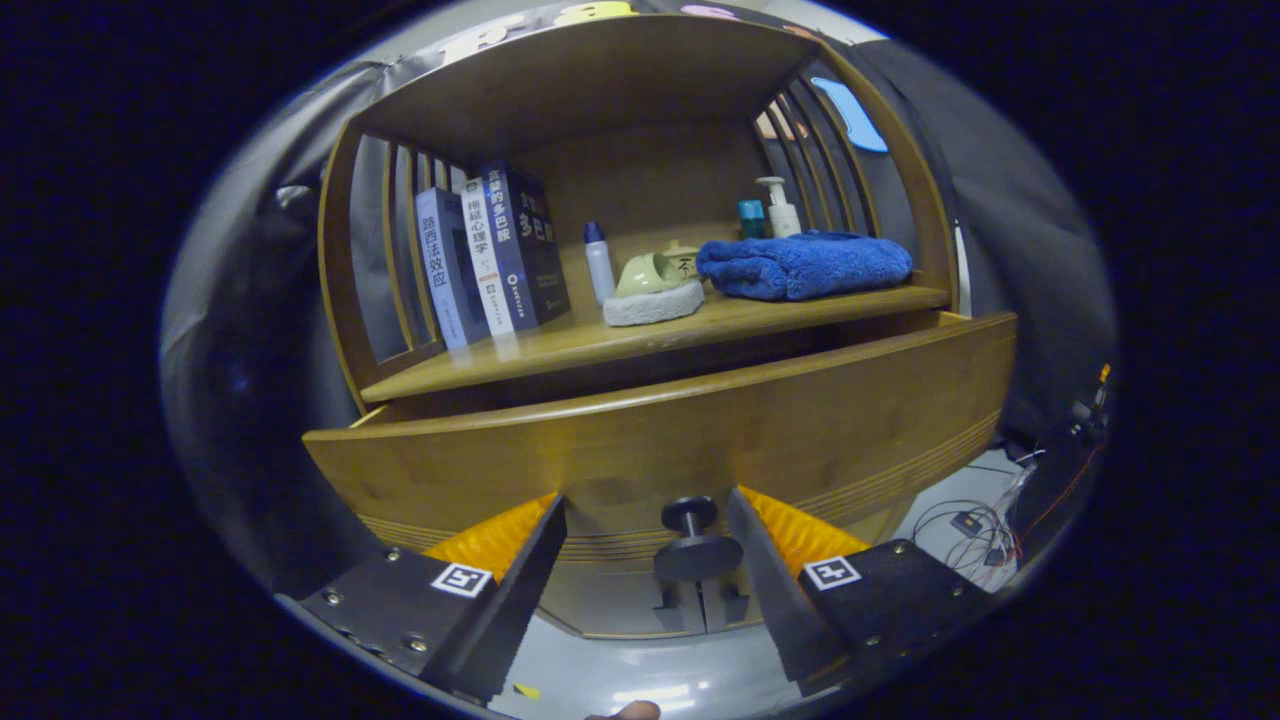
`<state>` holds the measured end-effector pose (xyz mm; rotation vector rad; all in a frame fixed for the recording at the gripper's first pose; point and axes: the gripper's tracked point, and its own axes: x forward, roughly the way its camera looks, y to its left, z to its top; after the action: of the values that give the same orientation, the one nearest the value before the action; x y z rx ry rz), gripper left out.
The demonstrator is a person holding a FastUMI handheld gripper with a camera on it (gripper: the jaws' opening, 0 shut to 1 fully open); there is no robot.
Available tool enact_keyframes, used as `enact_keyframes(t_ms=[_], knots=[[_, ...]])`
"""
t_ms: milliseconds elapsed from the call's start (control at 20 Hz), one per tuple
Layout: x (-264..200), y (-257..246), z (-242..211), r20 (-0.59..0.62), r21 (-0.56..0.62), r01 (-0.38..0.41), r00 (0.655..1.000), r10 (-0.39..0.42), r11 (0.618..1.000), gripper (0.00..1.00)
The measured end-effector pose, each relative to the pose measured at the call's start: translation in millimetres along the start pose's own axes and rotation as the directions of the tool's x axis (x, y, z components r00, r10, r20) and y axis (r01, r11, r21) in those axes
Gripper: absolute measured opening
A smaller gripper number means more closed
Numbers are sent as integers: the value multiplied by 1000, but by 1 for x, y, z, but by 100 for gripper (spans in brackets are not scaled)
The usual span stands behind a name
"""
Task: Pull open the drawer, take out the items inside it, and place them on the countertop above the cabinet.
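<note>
Tongs (646, 560) stand spread, gripping nothing, fingers either side of the dark knob (692, 540) on the wooden drawer (660, 440), which sits partly pulled out below the desk (560, 345). That knob looks rigid, small and smooth; clamp its narrow stem. Drawer contents are hidden.

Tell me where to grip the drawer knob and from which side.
Grip the drawer knob on its narrow stem behind the round cap, coming straight at the drawer front. The open gripper already brackets it; closing behind the wider cap should keep the fingers from slipping off when pulling.
</note>
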<state>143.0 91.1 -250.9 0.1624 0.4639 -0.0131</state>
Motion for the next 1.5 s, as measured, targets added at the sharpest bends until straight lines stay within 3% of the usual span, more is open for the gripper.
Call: enact_keyframes(t_ms=[1500], knots=[[51,4,11,23,67,-10,1000,9,998,99]])
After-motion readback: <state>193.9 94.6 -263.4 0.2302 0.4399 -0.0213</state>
